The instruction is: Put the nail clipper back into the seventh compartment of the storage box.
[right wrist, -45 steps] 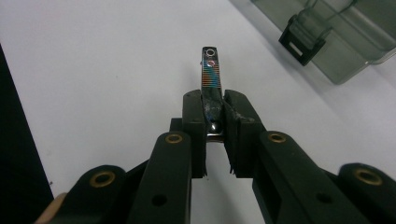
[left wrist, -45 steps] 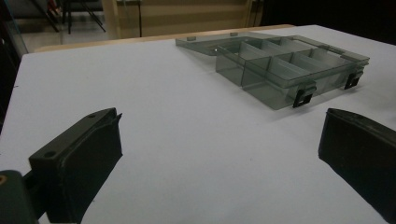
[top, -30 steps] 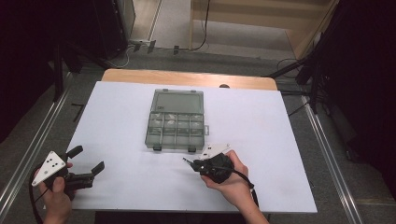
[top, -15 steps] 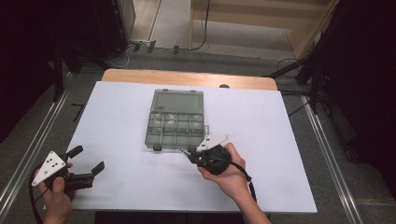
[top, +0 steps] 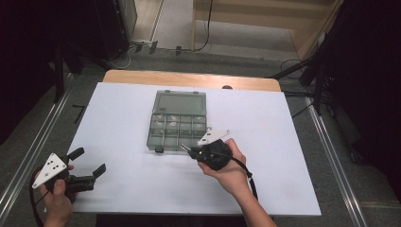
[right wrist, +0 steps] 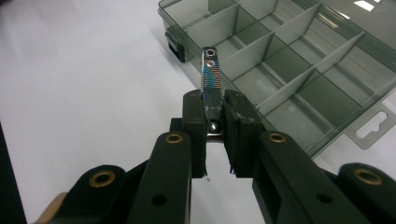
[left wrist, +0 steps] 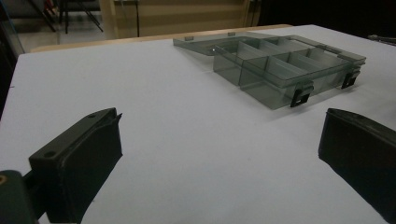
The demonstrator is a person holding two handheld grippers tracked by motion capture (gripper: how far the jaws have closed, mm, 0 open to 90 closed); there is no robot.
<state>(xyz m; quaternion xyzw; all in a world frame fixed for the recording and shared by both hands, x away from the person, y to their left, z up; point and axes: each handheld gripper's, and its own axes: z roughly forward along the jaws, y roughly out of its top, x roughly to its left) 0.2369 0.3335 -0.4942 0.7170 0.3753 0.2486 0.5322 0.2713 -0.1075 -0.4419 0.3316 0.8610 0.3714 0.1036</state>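
White covers the worktop. At its near left corner, a hand grips the left tongs, spread wide and level over bare surface. Right of centre, the right tongs pinch a slim metal nail clipper by its end, its tip poking toward the near edge of the smoky plastic compartment box. Its lid lies open flat on the far side. No readable writing shows.
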